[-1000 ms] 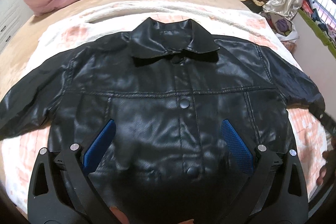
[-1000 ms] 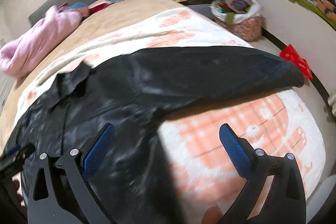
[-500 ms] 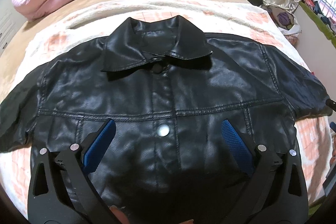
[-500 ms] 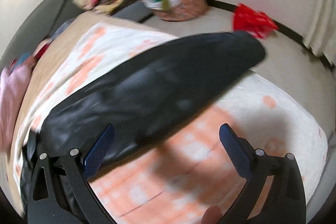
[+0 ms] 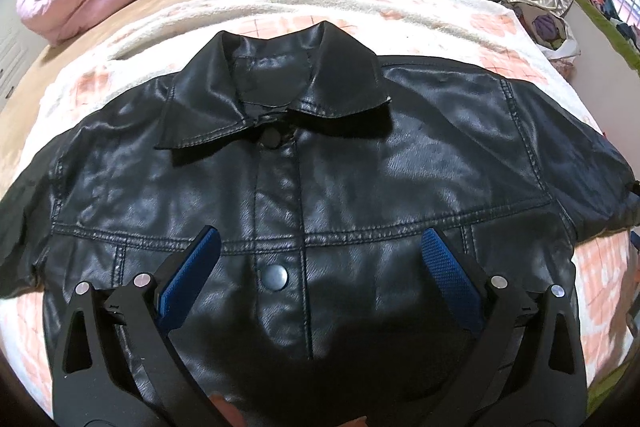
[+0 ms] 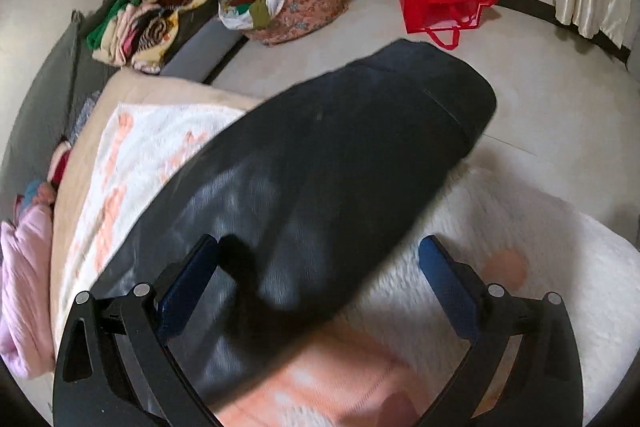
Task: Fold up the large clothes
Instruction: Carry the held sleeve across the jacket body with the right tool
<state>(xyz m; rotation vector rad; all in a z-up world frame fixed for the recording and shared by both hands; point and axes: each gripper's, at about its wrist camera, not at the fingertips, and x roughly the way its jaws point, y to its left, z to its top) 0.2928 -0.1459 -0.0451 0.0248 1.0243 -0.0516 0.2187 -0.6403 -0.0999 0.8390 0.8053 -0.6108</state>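
Left wrist view: glossy black jacket lies flat, buttoned, collar spread.

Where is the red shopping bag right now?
In the right wrist view, the red shopping bag lies on the floor by the far wall, beyond the jacket sleeve, right of the floral bag.

Jacket: glossy black leather-look w/ metal snap. Blanket: fuzzy cloth. Gripper pads: textured blue.
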